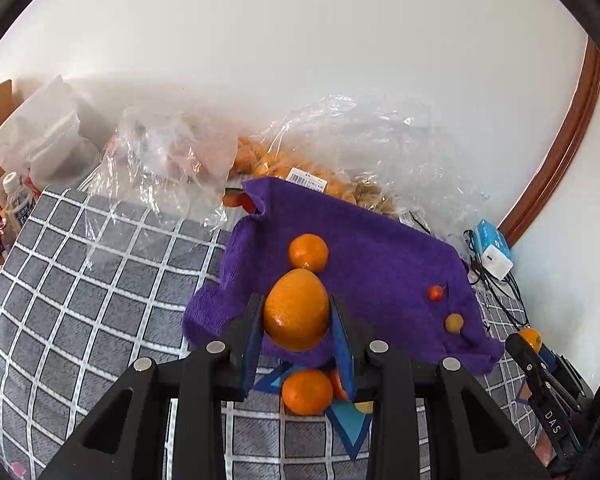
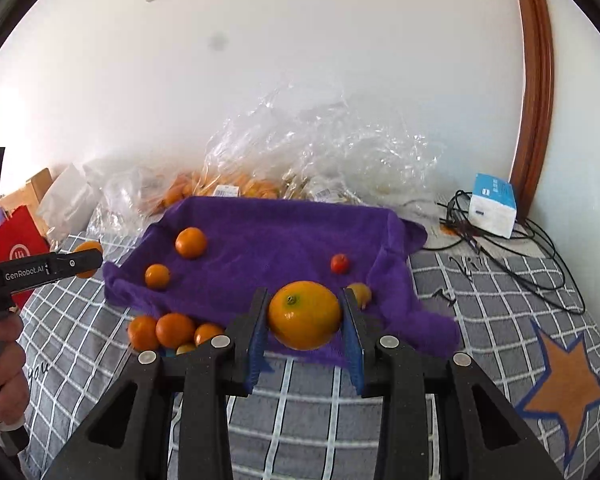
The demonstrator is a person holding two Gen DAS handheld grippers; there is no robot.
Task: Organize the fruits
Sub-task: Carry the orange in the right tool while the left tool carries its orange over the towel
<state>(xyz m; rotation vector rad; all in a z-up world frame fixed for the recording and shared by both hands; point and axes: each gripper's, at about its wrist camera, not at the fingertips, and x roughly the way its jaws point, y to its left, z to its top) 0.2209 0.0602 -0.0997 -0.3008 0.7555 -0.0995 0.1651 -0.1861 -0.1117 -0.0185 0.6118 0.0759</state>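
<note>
**A:** Left wrist view first. Your left gripper is clamped on an orange, held above the near edge of the purple towel. What could slip?

**B:** The round, glossy skin sits between narrow pads; tilt or jolt your hand and it may squirt out, roll off the towel and join the loose tangerines just below its near edge. The clear bags behind the towel hold more small orange fruit.

**A:** Right wrist view?

**B:** Your right gripper grips another orange over the towel's near edge. Same risk, and dropping it could knock the small red fruit lying on the towel.
</note>
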